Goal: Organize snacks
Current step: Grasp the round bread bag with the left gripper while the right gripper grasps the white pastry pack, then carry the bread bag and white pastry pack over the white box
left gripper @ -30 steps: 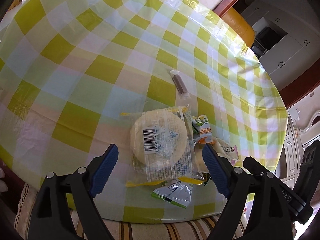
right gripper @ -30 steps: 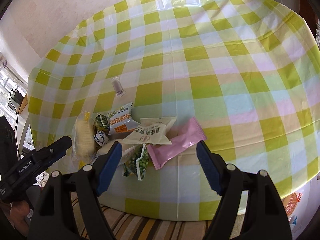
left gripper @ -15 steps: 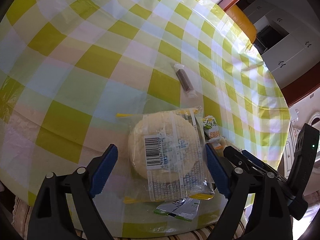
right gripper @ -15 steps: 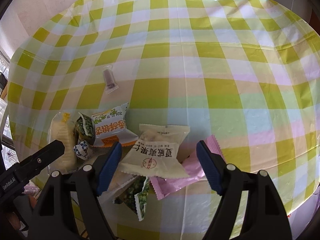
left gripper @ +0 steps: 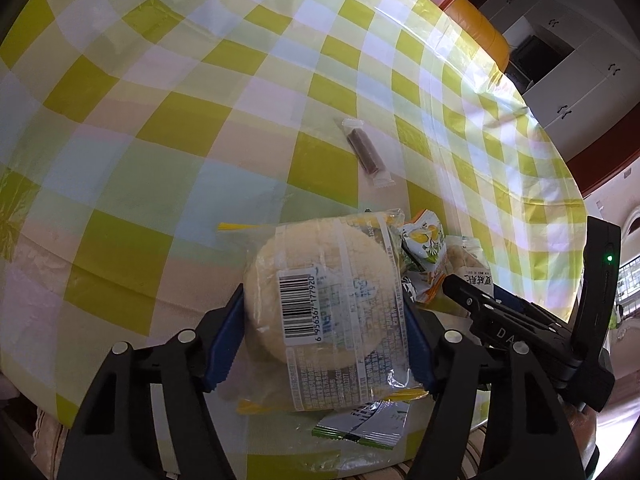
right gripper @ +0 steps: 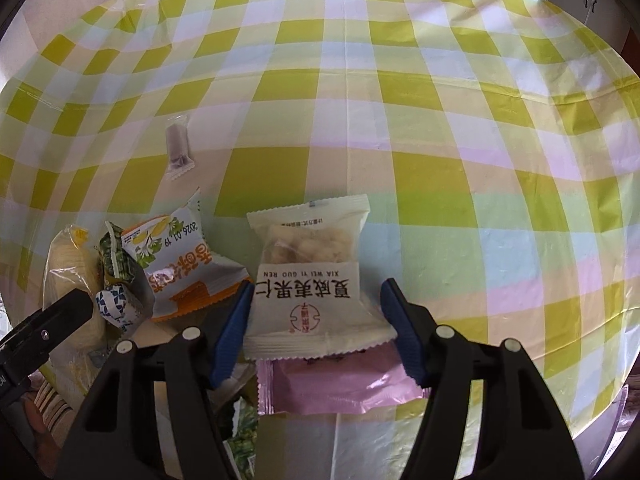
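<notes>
Left tongs closing, blue pads against round pale rice-cracker pack in clear wrapper; right tongs closing around cream nut pouch. Sorting barely begun: remaining snacks heaped at near worktop edge, only brown stick sachet apart.

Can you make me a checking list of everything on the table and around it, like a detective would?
Surface: checked yellow-green tablecloth, wrinkled plastic.
Job's things: round cracker pack; cream nut packet lying on a pink packet; orange-and-white packet; small brown bar lying apart from the pile; green pea packet.
Clutter: nothing seen.
Grippers: left gripper closing, cracker pack between its pads, which look to touch it; right gripper closing around the nut packet, right pad not yet touching.
Cables: nothing seen.
Surroundings: white cabinets, orange seat.
</notes>
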Available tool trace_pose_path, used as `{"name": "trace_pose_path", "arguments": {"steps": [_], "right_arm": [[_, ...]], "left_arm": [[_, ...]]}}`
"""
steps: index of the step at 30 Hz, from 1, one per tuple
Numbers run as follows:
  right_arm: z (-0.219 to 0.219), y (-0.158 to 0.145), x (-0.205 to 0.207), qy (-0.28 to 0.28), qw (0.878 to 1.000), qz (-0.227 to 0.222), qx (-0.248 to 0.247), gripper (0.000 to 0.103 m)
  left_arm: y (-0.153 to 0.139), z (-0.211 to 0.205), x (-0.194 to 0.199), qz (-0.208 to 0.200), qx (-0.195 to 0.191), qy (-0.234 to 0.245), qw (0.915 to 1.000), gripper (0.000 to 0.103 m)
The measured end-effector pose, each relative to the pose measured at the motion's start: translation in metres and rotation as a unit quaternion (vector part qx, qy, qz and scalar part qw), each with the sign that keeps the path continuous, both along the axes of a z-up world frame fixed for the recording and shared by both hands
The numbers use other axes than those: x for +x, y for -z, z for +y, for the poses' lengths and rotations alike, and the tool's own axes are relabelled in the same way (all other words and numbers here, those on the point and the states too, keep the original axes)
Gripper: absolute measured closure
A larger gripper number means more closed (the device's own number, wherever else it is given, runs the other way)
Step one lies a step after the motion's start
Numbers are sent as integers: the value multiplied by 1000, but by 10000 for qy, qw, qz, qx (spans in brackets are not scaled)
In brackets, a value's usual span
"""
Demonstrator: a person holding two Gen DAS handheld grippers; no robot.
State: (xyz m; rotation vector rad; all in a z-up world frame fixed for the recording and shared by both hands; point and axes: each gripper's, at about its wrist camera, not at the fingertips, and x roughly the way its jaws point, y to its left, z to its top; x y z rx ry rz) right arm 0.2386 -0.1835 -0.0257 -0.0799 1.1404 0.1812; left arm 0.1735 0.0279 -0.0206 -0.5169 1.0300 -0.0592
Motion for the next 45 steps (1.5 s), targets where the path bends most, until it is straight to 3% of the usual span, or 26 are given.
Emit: {"name": "trace_pose_path", "arguments": {"steps": [13,21,24,32,35,39,45], "right_arm": [[-4,-14,-2,-72,9994,-346,30,39],[-6,-9,-13,-250,9995,179,-121,38],[-6,-13,-13,-204,9995,116,-233,26],[-4,-11,-3,-232,9991,205,-273,26],[-2,-3,-1,-289,9986,296,-324,48],[0,-6,-4,-406,9985,240,-273,58],[-10,-23,-12,-314,9995,-42,-52,60]], "left_arm": [[-9,5,-10,-268,19,-137,9995,42],[-11,2,-12,-282,22,-68,9996,43],[-11,3,-12,-280,4,-67,9996,43],[-10,3,-13,-275,-14,-71,9996,42],[-10,4,-12,-293,-2,-74,9995,42],[-12,3,-14,-343,24,-88,9994,43],[-20,-1,-19,-442,103,-102,9989,43]]}}
